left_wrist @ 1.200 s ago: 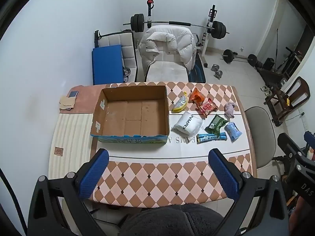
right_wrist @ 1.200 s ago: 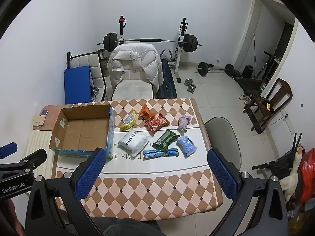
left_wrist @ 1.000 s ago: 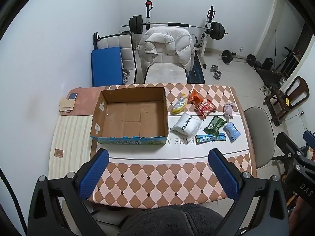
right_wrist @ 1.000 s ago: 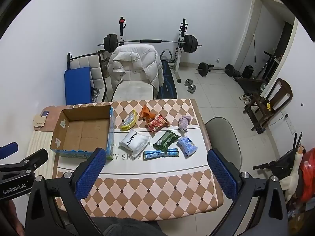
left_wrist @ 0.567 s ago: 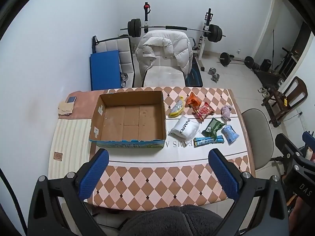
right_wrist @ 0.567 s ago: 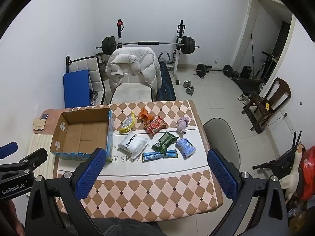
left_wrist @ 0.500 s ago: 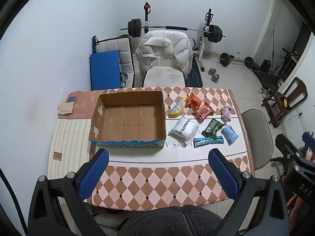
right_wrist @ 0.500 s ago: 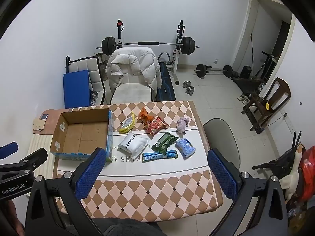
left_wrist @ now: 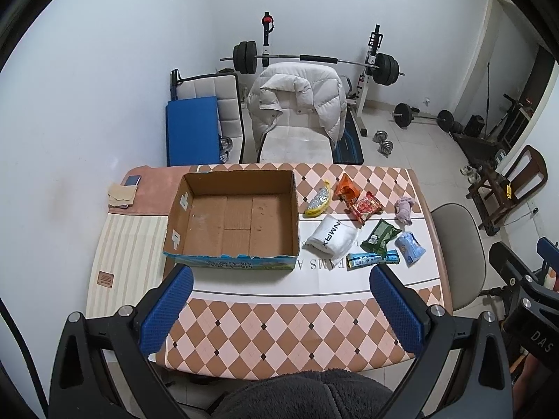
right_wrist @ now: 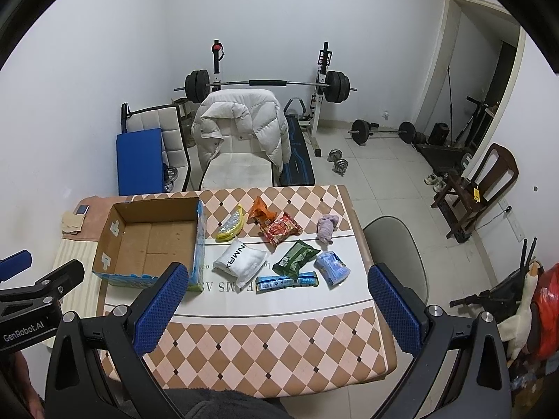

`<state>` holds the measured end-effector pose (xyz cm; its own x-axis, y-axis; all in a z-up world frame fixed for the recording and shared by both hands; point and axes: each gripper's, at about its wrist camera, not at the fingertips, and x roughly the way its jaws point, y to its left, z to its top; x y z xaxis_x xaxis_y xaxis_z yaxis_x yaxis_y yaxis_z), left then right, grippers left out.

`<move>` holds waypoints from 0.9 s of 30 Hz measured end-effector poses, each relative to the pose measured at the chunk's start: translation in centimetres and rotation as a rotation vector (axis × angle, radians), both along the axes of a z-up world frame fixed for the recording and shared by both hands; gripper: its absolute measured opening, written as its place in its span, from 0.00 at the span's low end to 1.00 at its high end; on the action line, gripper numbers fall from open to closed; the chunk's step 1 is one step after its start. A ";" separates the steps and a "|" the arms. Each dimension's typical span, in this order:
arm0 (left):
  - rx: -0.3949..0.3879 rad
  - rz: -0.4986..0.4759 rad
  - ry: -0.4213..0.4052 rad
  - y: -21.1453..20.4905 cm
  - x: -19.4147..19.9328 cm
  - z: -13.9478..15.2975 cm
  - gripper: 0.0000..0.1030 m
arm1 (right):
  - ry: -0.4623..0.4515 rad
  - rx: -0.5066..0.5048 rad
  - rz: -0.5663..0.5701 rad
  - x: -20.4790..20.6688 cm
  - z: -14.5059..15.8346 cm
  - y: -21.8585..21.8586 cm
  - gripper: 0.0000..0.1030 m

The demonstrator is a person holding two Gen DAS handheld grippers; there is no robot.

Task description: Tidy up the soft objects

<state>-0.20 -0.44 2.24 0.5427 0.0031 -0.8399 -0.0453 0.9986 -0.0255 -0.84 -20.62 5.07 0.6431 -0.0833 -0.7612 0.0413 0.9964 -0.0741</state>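
A: Nearest, over the near edge of the table [left_wrist: 286, 317]: left gripper [left_wrist: 283, 300] and right gripper [right_wrist: 279, 300], both spread wide, both holding nothing, well above the surface.

B: Progress?

A: None visible. Cardboard box [left_wrist: 232, 214] bare inside. All soft objects outside it, to its right.

B: Order, near to far?

A: Blue bar wrapper [right_wrist: 287, 281]; light blue pack [right_wrist: 332, 268]; white pouch [right_wrist: 240, 261] just beside the box; green packet [right_wrist: 296, 257]; red packet [right_wrist: 282, 228]; purple cloth toy [right_wrist: 326, 228]; yellow banana-shaped pack [right_wrist: 230, 227]; orange packet [right_wrist: 260, 213].

B: Remaining?

A: By appearance, everything: eight items not yet picked up, presumably bound for the box. Likely start: the nearest row.
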 end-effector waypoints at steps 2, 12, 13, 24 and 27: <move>0.000 -0.002 0.001 0.0 0.1 0.1 1.00 | -0.004 -0.002 0.003 -0.1 0.1 0.3 1.00; -0.004 -0.003 -0.011 0.5 -0.2 0.5 1.00 | -0.009 -0.001 0.005 -0.2 0.6 0.7 1.00; -0.005 -0.004 -0.011 0.5 -0.2 0.6 1.00 | -0.008 -0.004 0.004 -0.2 0.6 0.6 1.00; -0.002 -0.003 -0.014 0.4 -0.3 0.7 1.00 | -0.016 0.003 -0.001 -0.5 1.3 0.5 1.00; -0.002 -0.003 -0.013 0.4 -0.3 0.7 1.00 | -0.016 0.002 -0.001 -0.6 1.3 0.4 1.00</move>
<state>-0.54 -0.01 2.90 0.5540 0.0002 -0.8325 -0.0424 0.9987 -0.0279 -1.42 -20.19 6.32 0.6554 -0.0821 -0.7508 0.0436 0.9965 -0.0710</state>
